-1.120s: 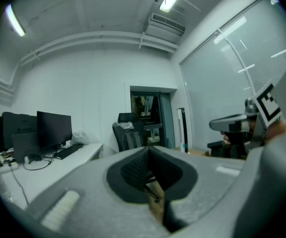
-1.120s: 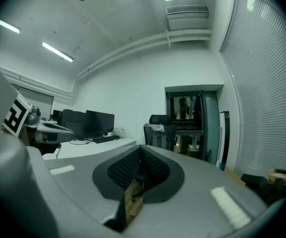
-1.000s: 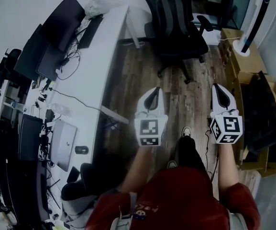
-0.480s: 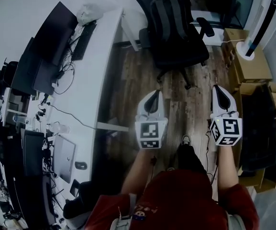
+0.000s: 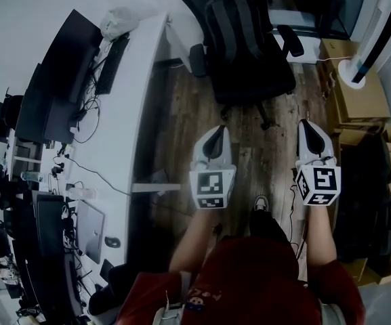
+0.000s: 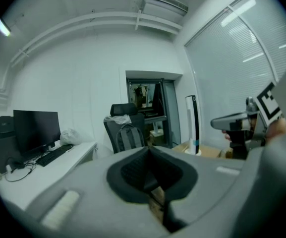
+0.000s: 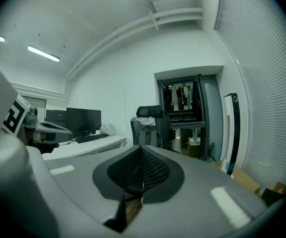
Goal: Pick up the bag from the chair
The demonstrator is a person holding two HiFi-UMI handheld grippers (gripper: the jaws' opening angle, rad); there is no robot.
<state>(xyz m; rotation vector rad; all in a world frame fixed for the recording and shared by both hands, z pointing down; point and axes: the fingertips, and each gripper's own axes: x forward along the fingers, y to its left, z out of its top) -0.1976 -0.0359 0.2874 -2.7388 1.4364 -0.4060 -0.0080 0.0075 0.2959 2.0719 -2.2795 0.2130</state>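
A dark backpack [image 5: 239,29] leans upright against the back of a black office chair [image 5: 263,73] at the top centre of the head view. It also shows ahead as the grey-strapped bag [image 6: 129,138] in the left gripper view and the same bag [image 7: 146,135] in the right gripper view. My left gripper [image 5: 219,128] and right gripper [image 5: 307,122] are held side by side over the wooden floor, well short of the chair. Both have their jaws closed together, with nothing between them.
A long white desk [image 5: 124,114] with monitors [image 5: 66,59] and a keyboard [image 5: 110,63] runs along the left. Cardboard boxes [image 5: 354,87] and a white tower fan [image 5: 375,32] stand on the right. The person's shoe [image 5: 259,202] is on the floor between the grippers.
The chair and bag have drawn nearer and the view has shifted forward along the desk. Both grippers keep the same pose and stay shut.
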